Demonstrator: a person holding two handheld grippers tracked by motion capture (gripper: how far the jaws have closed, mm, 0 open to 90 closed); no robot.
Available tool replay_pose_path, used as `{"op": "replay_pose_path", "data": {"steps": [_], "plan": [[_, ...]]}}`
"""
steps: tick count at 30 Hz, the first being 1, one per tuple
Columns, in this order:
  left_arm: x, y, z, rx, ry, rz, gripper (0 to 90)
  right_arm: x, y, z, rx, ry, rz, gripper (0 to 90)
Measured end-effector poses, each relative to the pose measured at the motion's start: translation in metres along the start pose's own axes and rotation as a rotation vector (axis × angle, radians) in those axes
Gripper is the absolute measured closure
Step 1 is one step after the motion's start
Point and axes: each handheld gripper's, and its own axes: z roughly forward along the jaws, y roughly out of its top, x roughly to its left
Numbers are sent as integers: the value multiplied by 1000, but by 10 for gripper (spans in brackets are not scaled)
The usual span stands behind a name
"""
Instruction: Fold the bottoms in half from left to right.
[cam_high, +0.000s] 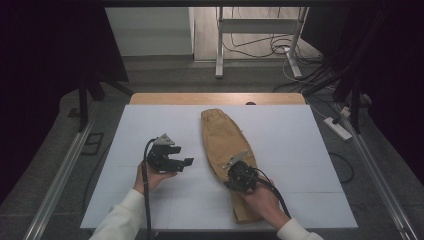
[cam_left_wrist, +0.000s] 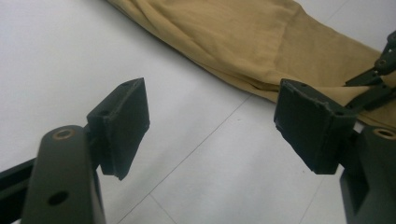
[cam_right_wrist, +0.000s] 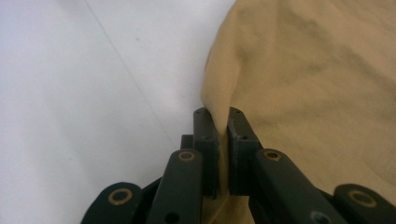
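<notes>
Between the black fingers (cam_right_wrist: 205, 140) of our right gripper (cam_high: 235, 181) a fold of the tan cotton cloth (cam_high: 227, 150) is pinched tight; in the right gripper view the two pads (cam_right_wrist: 240, 140) press a raised ridge at the cloth's left edge, with fabric filling the narrow slit between them. That gripper sits on the near half of the cloth, our right hand (cam_high: 262, 200) behind it resting on the cloth's near end.

The fingers (cam_left_wrist: 123, 126) of our left gripper (cam_high: 189, 162) stand wide apart and hold nothing; bare white board shows between them, and the cloth's edge lies just beyond their tips. Our left hand (cam_high: 150, 176) keeps that gripper to the left of the cloth, near it but apart.

The cloth lies as a long narrow strip on the white foam board (cam_high: 125, 150), running from the far middle toward the near right, its gathered end farthest from us. The board covers a wooden table (cam_high: 165, 98).
</notes>
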Motion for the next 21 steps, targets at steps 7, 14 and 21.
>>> {"op": "replay_pose_path", "data": {"steps": [7, 14, 21], "plan": [[1, 0, -2, -7, 4, -3, 258, 9, 4, 1, -38, 60, -3, 846], [5, 0, -6, -19, 9, -12, 257, 20, 10, 6, -72, 120, -5, 844], [8, 0, -8, -26, 13, -23, 257, 32, 15, 13, -91, 142, -31, 843]]}}
